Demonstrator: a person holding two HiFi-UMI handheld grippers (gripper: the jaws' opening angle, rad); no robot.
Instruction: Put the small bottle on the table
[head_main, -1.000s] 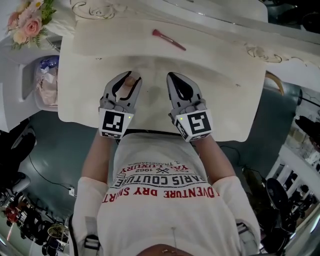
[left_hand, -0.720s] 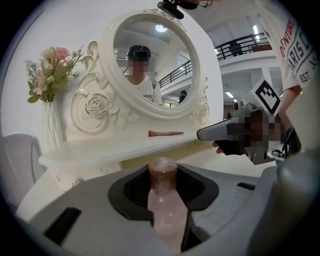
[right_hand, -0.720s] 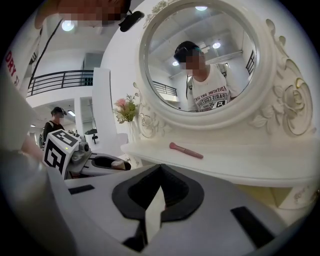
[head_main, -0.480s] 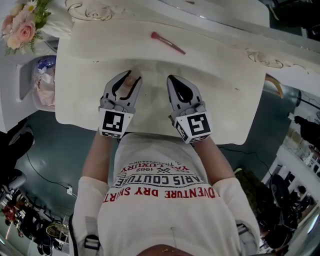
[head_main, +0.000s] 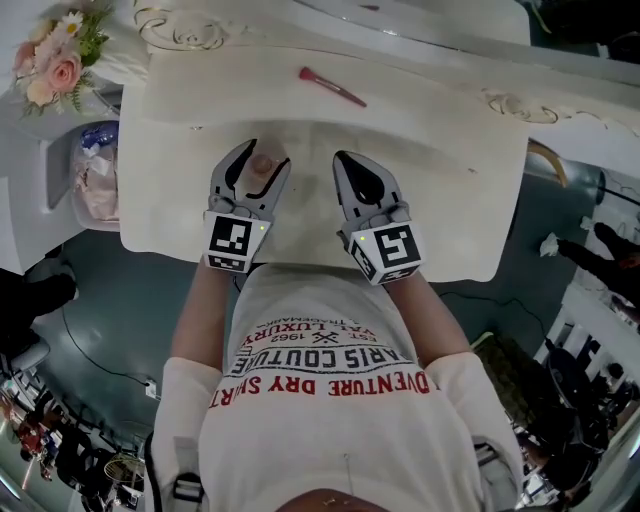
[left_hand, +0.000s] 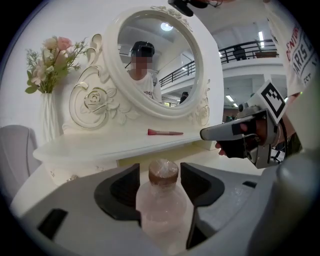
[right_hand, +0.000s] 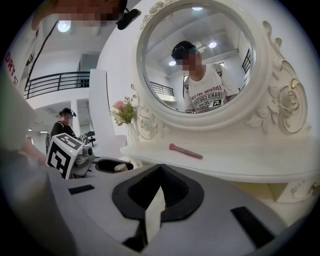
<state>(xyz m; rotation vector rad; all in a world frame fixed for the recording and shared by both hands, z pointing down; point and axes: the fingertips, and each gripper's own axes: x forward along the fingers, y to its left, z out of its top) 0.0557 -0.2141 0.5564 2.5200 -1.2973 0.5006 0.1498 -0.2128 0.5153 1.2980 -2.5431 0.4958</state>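
Observation:
The small clear bottle (head_main: 265, 166) with a brown cap stands upright on the cream dressing table (head_main: 450, 150) near its front edge. My left gripper (head_main: 262, 156) is around it, its jaws opening, with the bottle (left_hand: 161, 205) still between them and a gap beside the cap. In the left gripper view the left gripper (left_hand: 160, 175) frames the bottle from behind. My right gripper (head_main: 346, 162) rests just right of it, apart from the bottle, with its jaws together and nothing in them. The right gripper (right_hand: 159, 171) points at the mirror shelf.
A pink makeup brush (head_main: 332, 87) lies on the raised shelf at the back, below an oval mirror (left_hand: 155, 55). A vase of flowers (head_main: 55, 50) stands at the far left. A bagged item (head_main: 95, 175) sits beyond the table's left edge.
The left jaws have spread wider around the bottle, which stays standing on the table. The right gripper has not moved.

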